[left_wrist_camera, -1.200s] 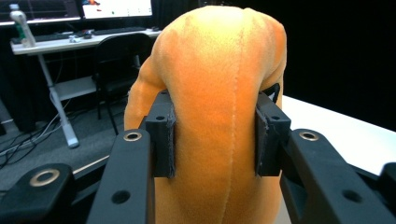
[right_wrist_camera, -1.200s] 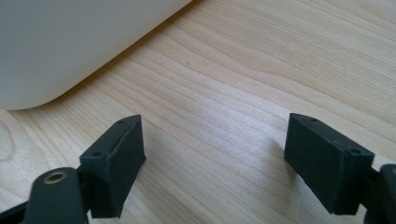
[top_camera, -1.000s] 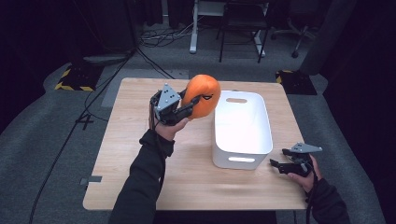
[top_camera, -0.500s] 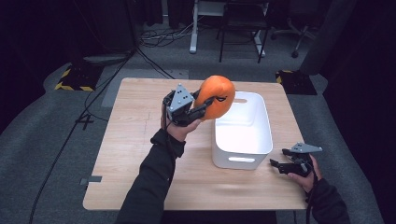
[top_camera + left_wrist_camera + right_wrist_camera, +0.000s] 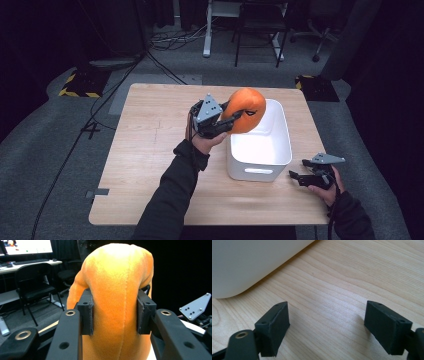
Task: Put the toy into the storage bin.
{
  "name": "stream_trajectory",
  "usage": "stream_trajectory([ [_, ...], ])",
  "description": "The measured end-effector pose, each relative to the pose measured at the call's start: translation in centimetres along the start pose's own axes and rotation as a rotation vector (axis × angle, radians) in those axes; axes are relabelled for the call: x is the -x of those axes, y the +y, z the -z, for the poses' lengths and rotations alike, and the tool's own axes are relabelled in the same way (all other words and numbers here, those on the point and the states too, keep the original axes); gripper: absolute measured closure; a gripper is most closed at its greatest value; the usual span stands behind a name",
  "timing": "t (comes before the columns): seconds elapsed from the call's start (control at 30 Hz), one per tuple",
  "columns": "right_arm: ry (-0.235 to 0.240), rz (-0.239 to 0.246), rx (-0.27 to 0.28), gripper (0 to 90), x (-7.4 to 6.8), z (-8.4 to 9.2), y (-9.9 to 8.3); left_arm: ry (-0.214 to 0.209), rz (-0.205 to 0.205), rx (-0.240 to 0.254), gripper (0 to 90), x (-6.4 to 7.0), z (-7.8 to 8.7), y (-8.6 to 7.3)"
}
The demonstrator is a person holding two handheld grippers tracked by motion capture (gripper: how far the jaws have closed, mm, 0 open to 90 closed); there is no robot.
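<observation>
An orange plush toy (image 5: pixel 244 110) with a dark stitched face hangs in the air over the near-left part of a white bin (image 5: pixel 272 150). My left gripper (image 5: pixel 226 122) is shut on it, and in the left gripper view both pads (image 5: pixel 88 315) press into the orange plush toy (image 5: pixel 115 305). My right gripper (image 5: pixel 296 176) rests low at the table's front right, beside the bin's right front corner. Its jaws stand open over bare wood in the right gripper view, where the right gripper (image 5: pixel 327 327) holds nothing and the white bin (image 5: pixel 249 262) wall curves at the upper left.
The wooden table (image 5: pixel 150 150) has free room left of the bin. Beyond the far edge, on a grey floor, stand a black chair (image 5: pixel 257 30) and a desk leg (image 5: pixel 206 30), with cables (image 5: pixel 170 42). A yellow-black striped block (image 5: pixel 77 85) lies off the left.
My left gripper has carried the plush toy to the right, from beside the bin's left edge to above the bin. The right gripper has stayed still.
</observation>
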State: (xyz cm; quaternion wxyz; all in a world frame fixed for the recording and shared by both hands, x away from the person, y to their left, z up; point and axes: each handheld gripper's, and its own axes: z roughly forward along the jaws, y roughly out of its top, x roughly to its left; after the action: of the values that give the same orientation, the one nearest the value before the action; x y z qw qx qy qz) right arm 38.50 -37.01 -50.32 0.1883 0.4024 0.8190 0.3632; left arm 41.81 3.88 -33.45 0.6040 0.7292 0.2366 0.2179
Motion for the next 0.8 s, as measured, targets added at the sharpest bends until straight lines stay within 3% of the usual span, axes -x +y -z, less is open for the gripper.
stream_trajectory([
  [0.33, 0.001, -0.001, 0.001, 20.1, 0.0, 0.0, 0.0, -0.055, 0.015, -0.024, 58.7, 1.1, -2.0, -0.6],
  [0.8, 0.003, 0.0, 0.001, 20.0, 0.0, 0.0, 0.0, -0.113, -0.027, -0.119, 58.2, 2.6, -4.2, -1.8],
])
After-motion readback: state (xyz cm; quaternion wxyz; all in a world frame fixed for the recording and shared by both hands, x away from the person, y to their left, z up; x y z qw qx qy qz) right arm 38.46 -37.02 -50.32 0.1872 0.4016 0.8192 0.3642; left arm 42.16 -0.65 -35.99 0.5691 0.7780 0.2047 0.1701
